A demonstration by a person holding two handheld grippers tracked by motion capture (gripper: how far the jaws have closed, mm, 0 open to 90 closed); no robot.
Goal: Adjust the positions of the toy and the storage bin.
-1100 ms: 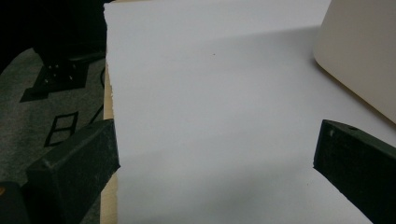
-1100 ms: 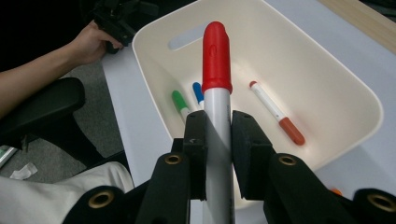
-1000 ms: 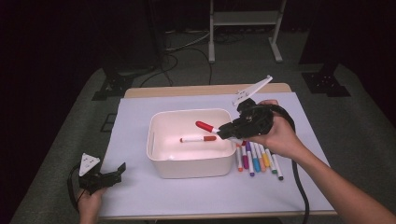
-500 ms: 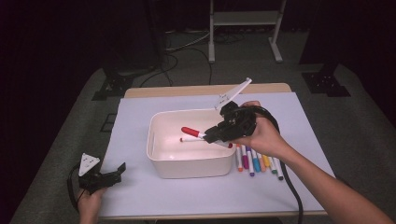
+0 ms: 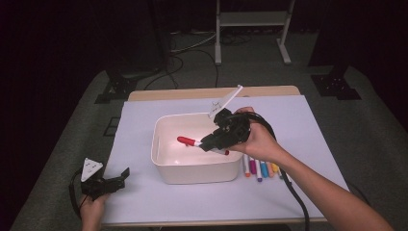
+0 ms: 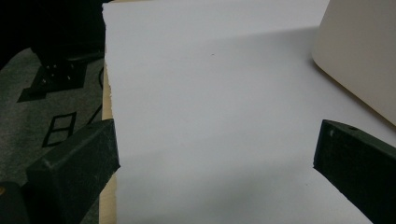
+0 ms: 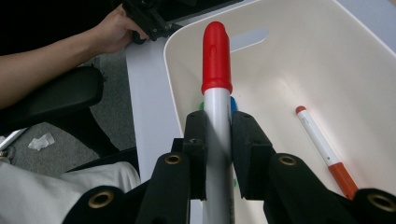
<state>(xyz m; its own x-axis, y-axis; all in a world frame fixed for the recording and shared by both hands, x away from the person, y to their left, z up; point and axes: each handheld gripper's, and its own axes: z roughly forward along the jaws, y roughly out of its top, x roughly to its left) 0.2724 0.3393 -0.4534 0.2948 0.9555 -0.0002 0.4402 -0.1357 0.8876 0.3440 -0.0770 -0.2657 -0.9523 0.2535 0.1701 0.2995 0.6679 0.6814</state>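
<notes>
Red-capped marker (image 7: 216, 93) sits clamped in the right gripper (image 7: 217, 140) over the white bin (image 5: 192, 171), one marker (image 7: 322, 147) inside, several markers (image 5: 260, 168) waiting on the table (image 5: 144, 202)

Dark room; grey carpet (image 5: 72, 120) surrounds the white-covered worktop (image 5: 144, 115); a white metal stand (image 5: 252, 19) behind, cables (image 5: 192, 48) on the floor.

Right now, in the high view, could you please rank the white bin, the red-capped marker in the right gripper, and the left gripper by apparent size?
1. white bin
2. left gripper
3. red-capped marker, partly hidden by the right gripper
</notes>
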